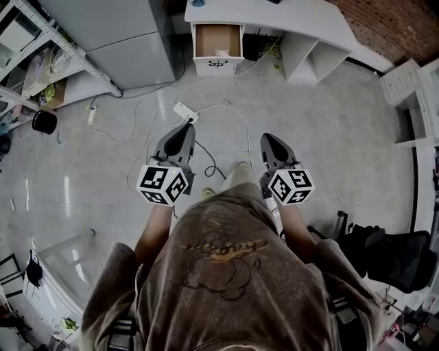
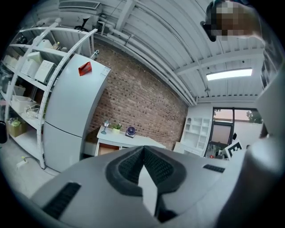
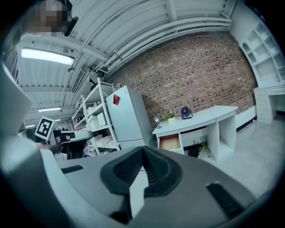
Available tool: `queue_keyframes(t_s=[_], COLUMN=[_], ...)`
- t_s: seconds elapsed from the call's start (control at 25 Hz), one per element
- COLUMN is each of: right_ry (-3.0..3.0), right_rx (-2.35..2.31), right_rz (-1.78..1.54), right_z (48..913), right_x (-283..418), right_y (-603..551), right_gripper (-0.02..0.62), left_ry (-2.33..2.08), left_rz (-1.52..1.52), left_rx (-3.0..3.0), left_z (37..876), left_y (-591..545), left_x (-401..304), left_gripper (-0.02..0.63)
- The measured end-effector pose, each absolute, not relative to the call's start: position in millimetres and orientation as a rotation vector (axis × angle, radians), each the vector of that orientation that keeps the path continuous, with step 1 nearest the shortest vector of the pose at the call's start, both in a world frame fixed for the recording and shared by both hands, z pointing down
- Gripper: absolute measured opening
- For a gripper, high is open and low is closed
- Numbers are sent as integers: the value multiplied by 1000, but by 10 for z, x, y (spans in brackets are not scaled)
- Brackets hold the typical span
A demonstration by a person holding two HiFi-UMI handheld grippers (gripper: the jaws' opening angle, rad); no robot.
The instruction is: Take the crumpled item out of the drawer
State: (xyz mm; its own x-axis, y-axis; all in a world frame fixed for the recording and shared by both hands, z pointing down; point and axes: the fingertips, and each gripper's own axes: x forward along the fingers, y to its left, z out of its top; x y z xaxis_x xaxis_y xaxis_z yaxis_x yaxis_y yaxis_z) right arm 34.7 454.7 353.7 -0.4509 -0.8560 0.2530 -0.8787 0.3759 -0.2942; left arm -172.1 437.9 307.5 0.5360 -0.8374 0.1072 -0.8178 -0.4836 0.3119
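At the upper left of the head view, white metal shelving [image 1: 41, 51] stands beside a tall grey refrigerator [image 1: 120, 34]. Right of them, at top centre, the open wood-lined drawer [image 1: 208, 38] of the white desk surface [image 1: 274, 17] holds the pale crumpled item [image 1: 221, 53] near its front right corner. A white power strip [image 1: 185, 111] lies on the glossy grey floor [image 1: 329, 130] below. Lower, at mid-frame, the left gripper [image 1: 188, 125] has its jaws closed tip to tip on nothing. The right gripper [image 1: 267, 139] beside it is likewise closed and empty. Both are well apart from the drawer. A black chair [image 1: 391, 257] sits at lower right.
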Motion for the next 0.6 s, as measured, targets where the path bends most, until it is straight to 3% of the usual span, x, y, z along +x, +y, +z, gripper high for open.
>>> queue_keyframes(t_s=[0.6], right_ry=[-2544], right_rx=[1654], right_rz=[624], right_z=[3739], right_x=[394], right_y=[3749], right_gripper=[-3], left_ry=[-1385], left_rz=[-109], left_rx=[2445], left_z=[3172], left_y=[3630], left_x=[-1772], left_gripper=[8])
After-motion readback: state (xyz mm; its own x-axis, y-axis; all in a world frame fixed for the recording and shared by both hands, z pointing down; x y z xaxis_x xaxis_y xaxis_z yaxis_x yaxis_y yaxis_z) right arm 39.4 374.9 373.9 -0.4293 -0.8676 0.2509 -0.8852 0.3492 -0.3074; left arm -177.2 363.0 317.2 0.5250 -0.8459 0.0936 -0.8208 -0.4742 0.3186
